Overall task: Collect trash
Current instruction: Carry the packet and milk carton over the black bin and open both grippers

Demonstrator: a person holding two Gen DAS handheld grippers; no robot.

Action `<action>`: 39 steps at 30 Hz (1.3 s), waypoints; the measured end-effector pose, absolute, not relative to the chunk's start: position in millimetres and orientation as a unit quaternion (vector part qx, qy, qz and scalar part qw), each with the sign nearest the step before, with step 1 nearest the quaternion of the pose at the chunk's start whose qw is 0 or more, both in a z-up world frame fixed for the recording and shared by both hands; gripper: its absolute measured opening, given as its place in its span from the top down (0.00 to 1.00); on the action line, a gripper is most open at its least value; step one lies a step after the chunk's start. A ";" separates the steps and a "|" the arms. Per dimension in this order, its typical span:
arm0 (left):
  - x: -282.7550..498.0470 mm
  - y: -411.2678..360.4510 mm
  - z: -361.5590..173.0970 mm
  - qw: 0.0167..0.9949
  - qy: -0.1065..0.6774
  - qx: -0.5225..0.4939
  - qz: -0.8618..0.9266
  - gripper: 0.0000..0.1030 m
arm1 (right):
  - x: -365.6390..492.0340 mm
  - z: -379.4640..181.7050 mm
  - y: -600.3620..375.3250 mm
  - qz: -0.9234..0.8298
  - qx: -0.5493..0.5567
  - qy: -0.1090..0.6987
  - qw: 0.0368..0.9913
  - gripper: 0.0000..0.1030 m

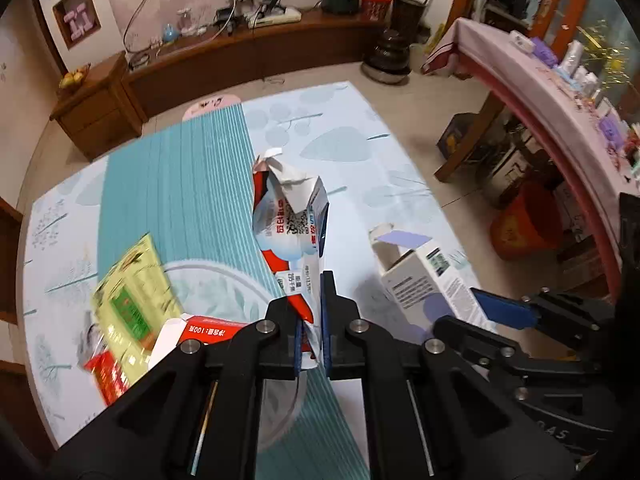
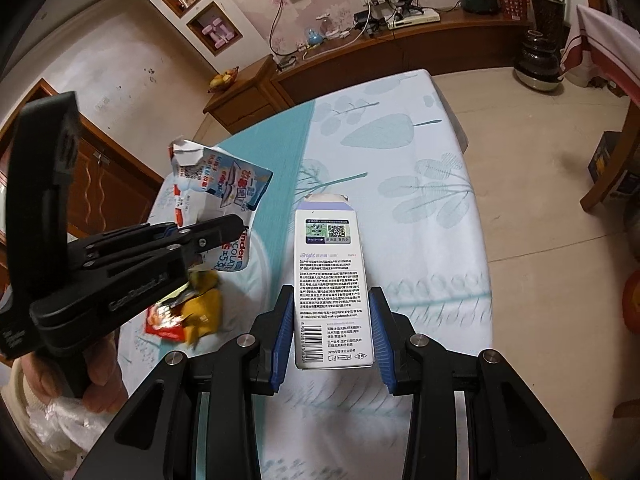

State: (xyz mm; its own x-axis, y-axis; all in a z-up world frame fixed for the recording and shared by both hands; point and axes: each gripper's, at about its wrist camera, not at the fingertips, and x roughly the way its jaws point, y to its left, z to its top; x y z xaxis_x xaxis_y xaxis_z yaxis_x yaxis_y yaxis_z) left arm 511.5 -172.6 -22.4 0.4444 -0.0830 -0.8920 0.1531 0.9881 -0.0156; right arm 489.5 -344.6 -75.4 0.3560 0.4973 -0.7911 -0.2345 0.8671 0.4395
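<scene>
Left gripper (image 1: 310,320) pinches the crumpled Kinder wrapper (image 1: 292,216), lifted. Right gripper (image 2: 330,332) is spread around the white carton (image 2: 334,288); squeeze its long sides squarely, I'd judge

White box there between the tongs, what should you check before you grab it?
1. White box sits between the right tongs: ok.
2. Right tongs open wider than the box: ok.
3. Pads touching the box sides: not ok, gaps show on both sides.
4. Left tongs shut on the torn wrapper, lifted off the table: ok.
5. Wrapper clear of the box: ok, it hangs to the left.
6. A bin or bag ready for the trash: cannot tell.
</scene>
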 end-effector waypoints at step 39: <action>-32.0 -23.9 -19.6 0.841 0.534 0.031 -0.073 0.95 | -24.0 -83.9 -180.4 0.189 0.115 0.597 0.771 0.65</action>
State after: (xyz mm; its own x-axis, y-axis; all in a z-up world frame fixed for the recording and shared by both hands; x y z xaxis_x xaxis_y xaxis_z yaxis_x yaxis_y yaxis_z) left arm -32.0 -23.9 -19.6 0.4181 -0.0889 -0.9040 0.1561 0.9874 -0.0249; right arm -24.0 -180.4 -83.9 0.2158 0.4288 -0.8772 -0.1552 0.9021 0.4027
